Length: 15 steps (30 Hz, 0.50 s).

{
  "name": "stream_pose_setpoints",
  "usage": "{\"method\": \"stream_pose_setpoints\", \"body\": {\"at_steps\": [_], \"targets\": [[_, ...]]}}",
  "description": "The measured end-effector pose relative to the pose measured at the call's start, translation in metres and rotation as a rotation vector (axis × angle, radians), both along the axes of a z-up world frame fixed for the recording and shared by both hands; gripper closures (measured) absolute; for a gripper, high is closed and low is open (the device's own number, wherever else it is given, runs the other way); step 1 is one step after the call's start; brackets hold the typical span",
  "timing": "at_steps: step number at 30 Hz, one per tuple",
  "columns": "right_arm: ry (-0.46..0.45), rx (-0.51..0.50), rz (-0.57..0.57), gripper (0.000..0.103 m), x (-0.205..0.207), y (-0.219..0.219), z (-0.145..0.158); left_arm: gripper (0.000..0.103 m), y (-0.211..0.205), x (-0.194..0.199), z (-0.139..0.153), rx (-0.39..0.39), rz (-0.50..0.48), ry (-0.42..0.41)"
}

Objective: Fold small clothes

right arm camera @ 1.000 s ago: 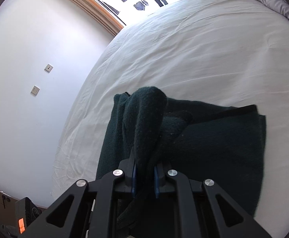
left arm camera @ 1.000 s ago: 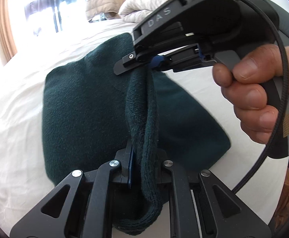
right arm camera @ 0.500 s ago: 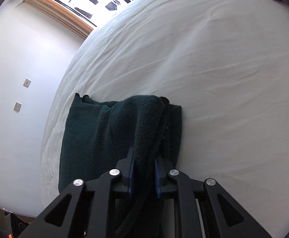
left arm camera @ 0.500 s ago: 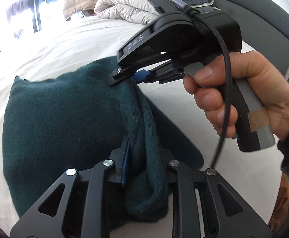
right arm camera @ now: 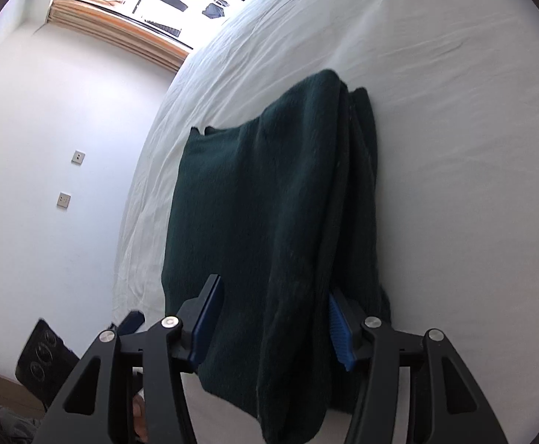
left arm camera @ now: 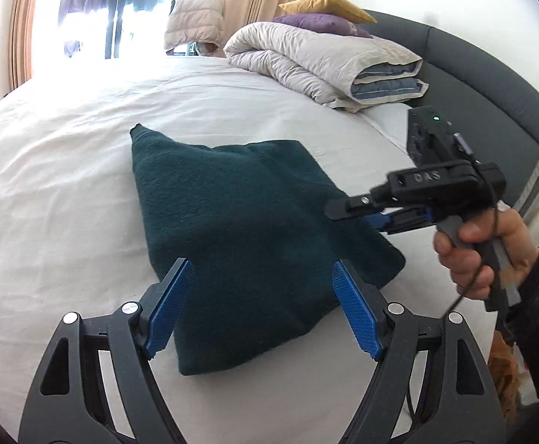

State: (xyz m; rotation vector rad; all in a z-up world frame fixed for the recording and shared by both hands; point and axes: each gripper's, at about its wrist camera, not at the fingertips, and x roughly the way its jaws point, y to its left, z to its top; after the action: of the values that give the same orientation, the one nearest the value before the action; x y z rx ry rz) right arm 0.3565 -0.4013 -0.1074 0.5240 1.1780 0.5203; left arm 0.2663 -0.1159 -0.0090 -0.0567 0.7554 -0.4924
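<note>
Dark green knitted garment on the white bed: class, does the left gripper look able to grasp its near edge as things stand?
Probably yes. The left gripper is open, its blue pads either side of the dark green knitted garment, which lies folded on the white bed sheet. Nothing lies between them; the right gripper is off to the side.

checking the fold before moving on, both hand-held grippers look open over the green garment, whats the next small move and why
Probably lift the right hand-held gripper clear. The dark green garment lies folded on the white bed sheet, both hand-held grippers are open, but cloth sits between the right one's open fingers, so back off gently. The left hand-held gripper hovers apart from it.
</note>
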Motion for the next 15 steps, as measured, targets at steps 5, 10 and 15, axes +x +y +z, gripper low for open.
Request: {"method": "stream_pose_setpoints", "body": {"at_steps": [5,10,15], "targets": [[0.002,-0.121,-0.010,0.086,-0.021,-0.003,-0.008,0.026,0.000,0.009,-0.018,0.040,0.011,0.057],[-0.068,-0.110,-0.081,0.094,-0.025,-0.023,0.007,0.026,-0.006,0.031,-0.045,0.053,0.024,0.094],[-0.058,-0.112,-0.097,0.095,-0.028,-0.033,-0.012,0.026,-0.017,0.030,-0.060,0.114,0.024,0.084]]}}
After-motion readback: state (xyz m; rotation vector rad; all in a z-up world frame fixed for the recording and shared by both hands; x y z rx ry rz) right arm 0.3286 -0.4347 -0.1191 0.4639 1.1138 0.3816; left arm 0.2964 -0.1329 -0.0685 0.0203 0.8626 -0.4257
